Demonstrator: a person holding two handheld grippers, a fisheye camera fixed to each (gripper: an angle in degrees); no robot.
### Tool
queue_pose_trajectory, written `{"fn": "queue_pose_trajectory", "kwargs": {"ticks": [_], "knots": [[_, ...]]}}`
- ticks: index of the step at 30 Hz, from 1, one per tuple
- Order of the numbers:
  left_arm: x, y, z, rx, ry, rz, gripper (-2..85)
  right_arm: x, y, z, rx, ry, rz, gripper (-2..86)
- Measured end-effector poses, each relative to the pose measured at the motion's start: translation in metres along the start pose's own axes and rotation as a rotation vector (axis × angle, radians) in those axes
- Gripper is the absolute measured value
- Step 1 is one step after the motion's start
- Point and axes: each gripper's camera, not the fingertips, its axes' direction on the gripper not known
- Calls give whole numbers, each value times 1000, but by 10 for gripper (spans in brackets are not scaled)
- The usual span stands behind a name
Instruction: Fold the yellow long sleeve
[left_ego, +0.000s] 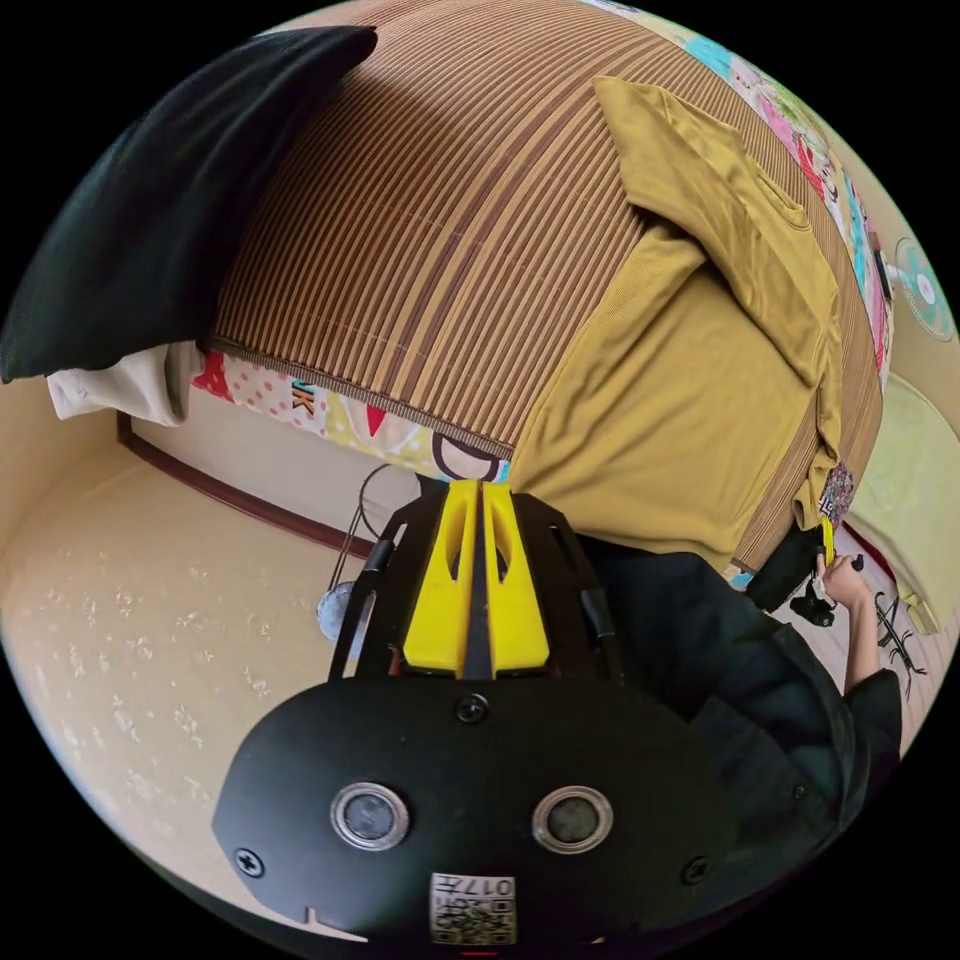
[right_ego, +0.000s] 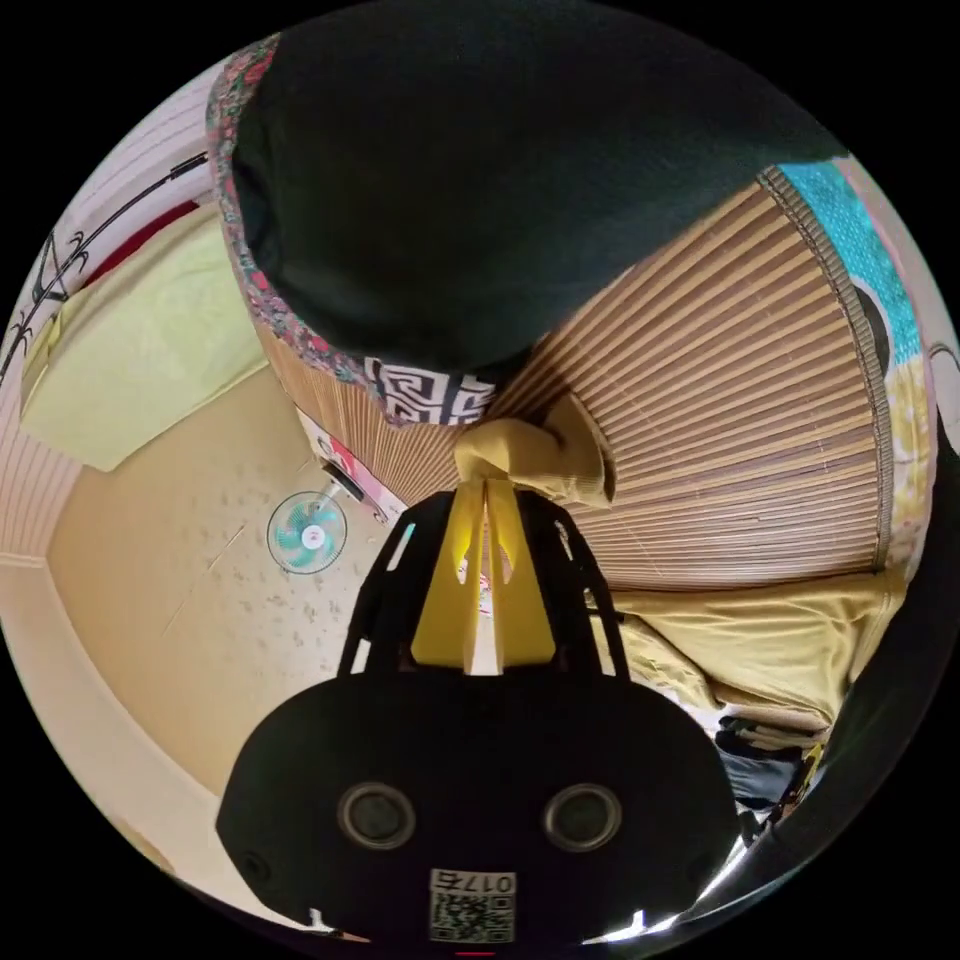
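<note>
Yellow long sleeve (left_ego: 690, 400) spread on the striped mat (left_ego: 430, 220), body flat, one sleeve folded across the chest, hem hanging over the mat's near edge. Left gripper (left_ego: 478, 500) held off the mat's edge, jaws pressed together on nothing. Right gripper (right_ego: 487, 490) at the mat's far side, jaws pinching a bunched bit of yellow cloth (right_ego: 530, 455) beside a black cushion (right_ego: 480, 170). Judged light, soft and limp, likely to sag and drag on the ribbed mat; best taken at hem corners or a cuff, not mid-panel.
</note>
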Motion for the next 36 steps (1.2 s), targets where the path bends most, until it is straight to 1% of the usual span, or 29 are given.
{"fn": "queue_pose_trajectory", "kwargs": {"ticks": [1,3,4,5,6,7,9,10,11,12,13,15,18,20,22,23,25,26,27,28,29,30,31,32,33,34,36], "knots": [[-2,2,-3,7,-7,4,-10,-18,1,0,1,6,-71,15],[-6,5,-7,21,-11,0,-10,-101,18,0,20,129,-419,12],[-10,7,-8,28,-7,-12,-10,-120,25,1,25,154,-508,11],[-12,8,-8,30,-2,-19,-10,-150,39,9,-8,195,-646,14],[-17,10,-8,33,13,-34,-10,-164,46,25,-86,250,-672,19],[-21,12,-6,35,27,-48,-10,-165,47,35,-137,276,-646,22],[-27,15,-4,36,39,-68,-10,-132,41,71,-317,275,-438,64],[-30,18,-4,36,44,-76,-10,-117,37,77,-338,267,-365,78],[-31,19,-3,35,47,-79,-10,-84,31,83,-348,248,-209,106],[-34,21,-3,36,51,-84,-9,-52,25,83,-316,210,-73,113],[-36,23,-5,42,53,-90,-9,-38,23,82,-289,192,-19,117],[-40,27,-8,54,60,-95,-9,1,17,75,-165,201,99,119],[-48,34,-13,65,62,-105,-9,18,10,69,-19,243,143,109],[-53,37,-15,63,55,-109,-9,19,3,69,31,297,175,83],[-61,41,-14,50,41,-121,-9,9,5,67,107,255,163,45],[-64,42,-14,46,39,-124,-9,-7,9,69,137,211,103,38],[-72,45,-15,39,31,-144,-9,-51,19,81,108,213,-84,30],[-74,46,-16,39,31,-148,-9,-91,36,92,63,234,-276,27],[-77,46,-18,38,30,-154,-9,-137,69,108,1,263,-532,26],[-80,47,-20,36,28,-157,-9,-158,92,117,-30,289,-674,25],[-80,46,-21,36,27,-157,-9,-193,152,138,-83,342,-966,25],[-81,46,-24,39,22,-155,-9,-210,215,158,-136,356,-1210,25],[-81,45,-26,43,15,-149,-9,-212,246,168,-169,347,-1302,25],[-81,44,-28,45,12,-145,-9,-207,300,189,-245,308,-1423,26],[-79,41,-29,49,9,-132,-9,-191,349,210,-333,260,-1481,27],[-77,38,-31,52,9,-116,-9,-178,373,222,-384,236,-1495,28],[-72,33,-32,52,7,-99,-8,-110,452,268,-611,169,-1503,32]]}}
